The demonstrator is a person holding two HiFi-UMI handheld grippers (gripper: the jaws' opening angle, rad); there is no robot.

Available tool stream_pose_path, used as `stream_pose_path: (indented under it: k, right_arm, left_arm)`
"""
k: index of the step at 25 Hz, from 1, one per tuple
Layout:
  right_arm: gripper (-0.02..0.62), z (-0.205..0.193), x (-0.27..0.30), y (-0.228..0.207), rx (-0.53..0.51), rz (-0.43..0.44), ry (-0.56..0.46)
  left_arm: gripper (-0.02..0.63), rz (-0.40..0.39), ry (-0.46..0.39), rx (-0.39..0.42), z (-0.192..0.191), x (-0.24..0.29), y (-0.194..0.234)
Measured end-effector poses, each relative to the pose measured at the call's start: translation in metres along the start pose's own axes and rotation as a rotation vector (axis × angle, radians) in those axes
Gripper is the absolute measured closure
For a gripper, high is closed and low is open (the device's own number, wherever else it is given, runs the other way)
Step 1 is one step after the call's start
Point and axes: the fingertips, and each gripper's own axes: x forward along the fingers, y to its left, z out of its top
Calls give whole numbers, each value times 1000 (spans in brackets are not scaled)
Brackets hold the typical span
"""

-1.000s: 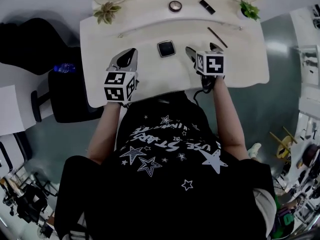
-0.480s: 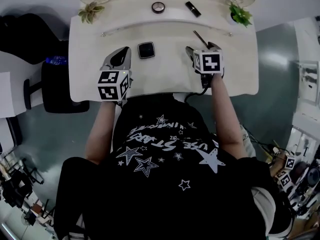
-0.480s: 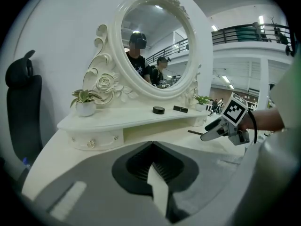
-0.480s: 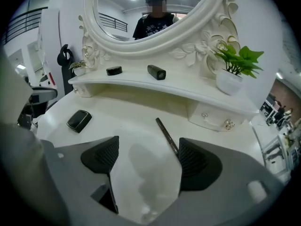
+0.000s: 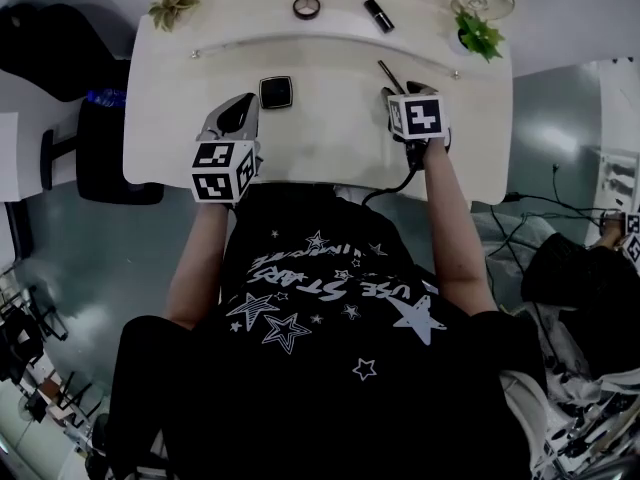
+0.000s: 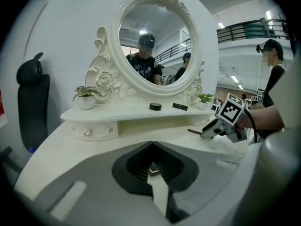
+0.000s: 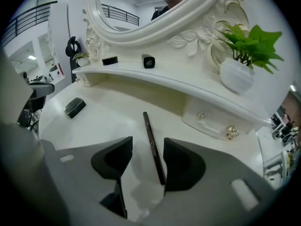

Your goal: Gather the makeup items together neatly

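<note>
One white dressing table [image 5: 330, 148] is being logged, its mirror [image 6: 153, 41] being shown only in the left gripper view. Two potted plants [image 5: 478, 34] and four makeup items are being counted: compact [image 5: 276, 92], jar [image 5: 306, 7], lipstick [image 5: 378, 14], pencil [image 7: 147, 124]. The left gripper [image 6: 153, 168] is being seen shut, empty. The right gripper [image 7: 146, 147], jaws just closing, is being held half-open astride the pencil on the tabletop, long axis pointing toward the shelf [image 7: 188, 86].

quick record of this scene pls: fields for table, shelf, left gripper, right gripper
table: black compact and dark pencil, lying apart
shelf: round pot, black tube
left gripper: jaws together, nothing held
right gripper: jaws have just been closing, pencil between them, not yet clamped
</note>
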Motion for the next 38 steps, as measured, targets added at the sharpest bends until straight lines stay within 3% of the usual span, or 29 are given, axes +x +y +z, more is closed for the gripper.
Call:
stream_pose_path:
  k: [11, 19, 26, 38]
  right_arm:
    - [485, 2, 8, 5, -53, 68, 21]
    - [529, 2, 8, 8, -19, 52, 37]
    - [529, 9, -5, 15, 119, 9, 12]
    - [529, 25, -25, 69, 319, -34, -64]
  left_arm:
    - [604, 40, 8, -31, -7, 0, -2]
    - [604, 10, 4, -20, -5, 3, 2]
    - [604, -56, 0, 11, 1, 0, 17]
    - [604, -162, 2, 67, 9, -10, 58]
